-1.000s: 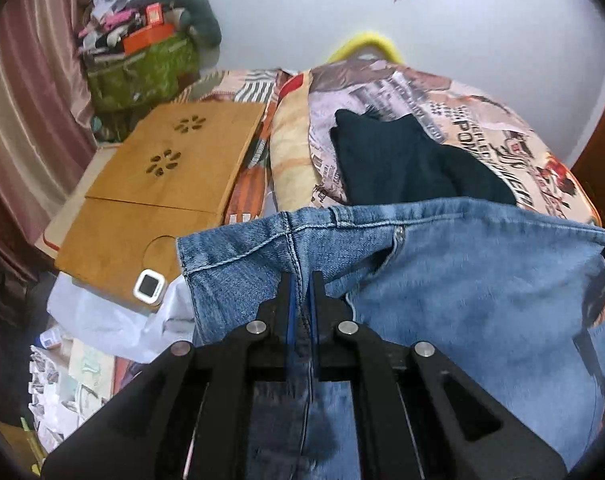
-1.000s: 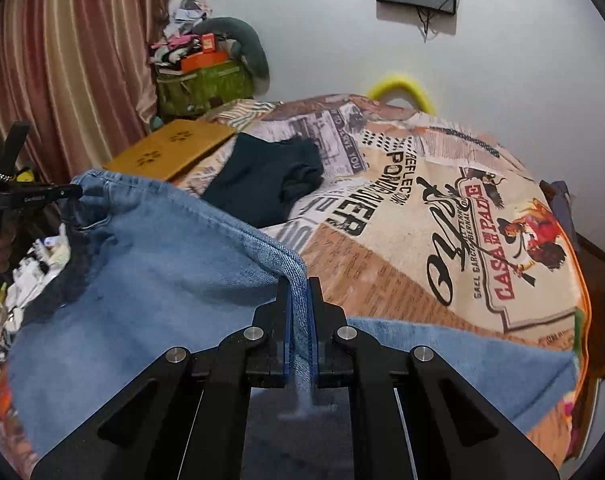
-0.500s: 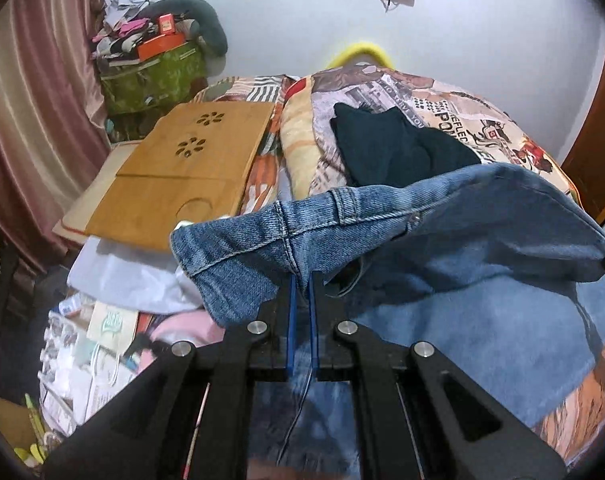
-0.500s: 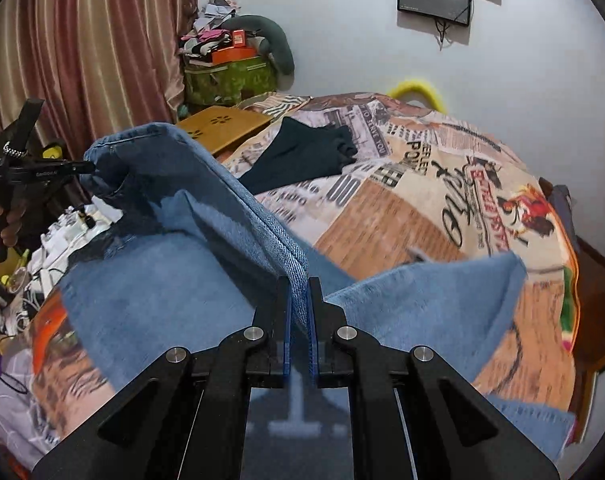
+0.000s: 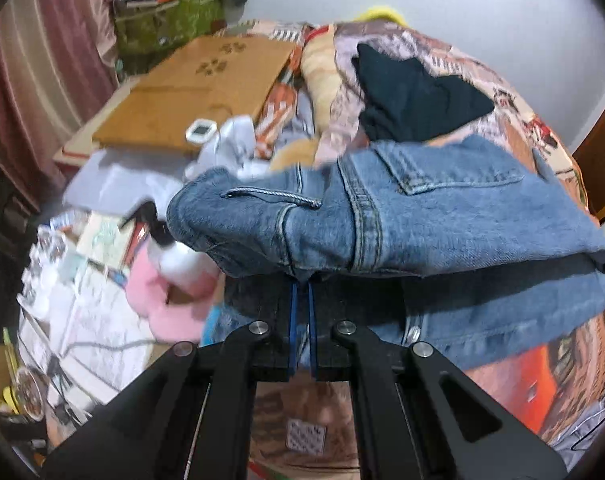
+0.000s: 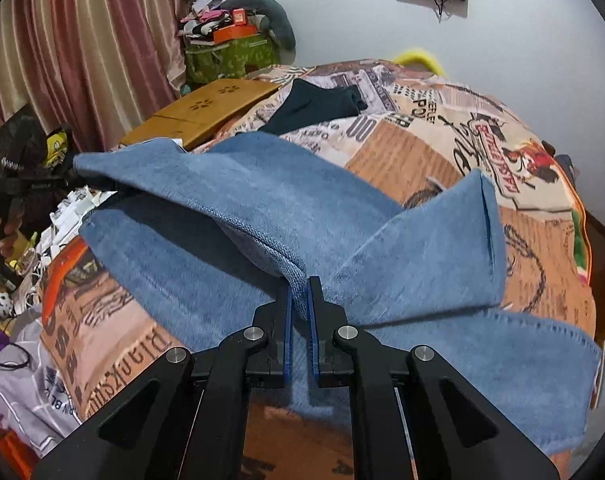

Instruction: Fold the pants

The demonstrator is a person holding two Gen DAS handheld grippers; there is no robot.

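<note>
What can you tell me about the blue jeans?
The jeans are faded blue denim with stitched seams, a back pocket and a belt loop. They lie half folded over a printed bedspread, one layer draped over another, a leg end sticking up at the right. The left gripper is shut on the waist end and the right gripper is shut on a folded edge, both holding those parts up.

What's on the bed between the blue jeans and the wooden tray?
In the left wrist view, a crumpled white cloth and a small white gadget lie between the jeans and the wooden tray.
</note>
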